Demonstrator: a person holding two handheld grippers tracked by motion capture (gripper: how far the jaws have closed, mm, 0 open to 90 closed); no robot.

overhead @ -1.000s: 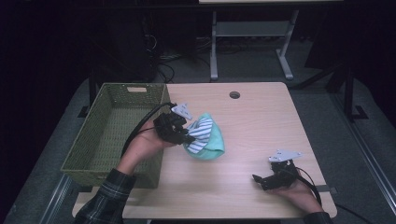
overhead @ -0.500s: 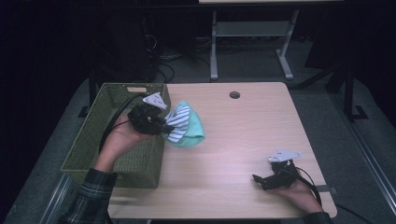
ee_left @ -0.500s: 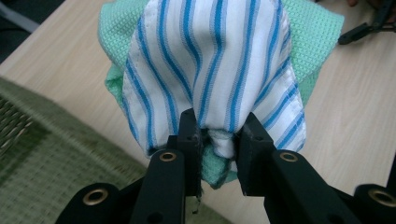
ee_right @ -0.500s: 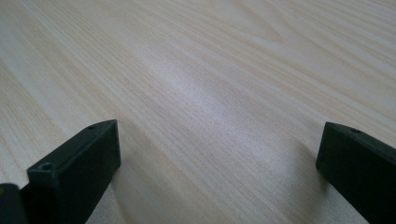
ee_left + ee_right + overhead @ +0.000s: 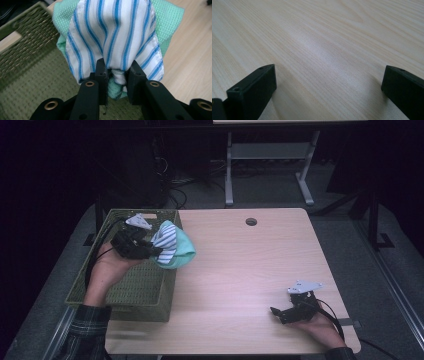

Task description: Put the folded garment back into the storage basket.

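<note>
The left gripper (image 5: 115,75) is clamped on a bunched white cloth with blue stripes (image 5: 112,35), wrapped with a mint-green waffle-weave towel (image 5: 165,22). The bundle hangs in the air over the right rim of the olive-green woven basket (image 5: 90,290), not yet released. Judging by this, the carry looks nearly done; lowering and letting go remain. The right gripper (image 5: 285,312) rests on the pale wooden table (image 5: 240,270), jaws wide apart, holding nothing.

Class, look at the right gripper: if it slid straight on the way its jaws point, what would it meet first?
Probably nothing: the right gripper, open, points left over bare table, and the way looks free to the basket, though depth is unclear.
</note>
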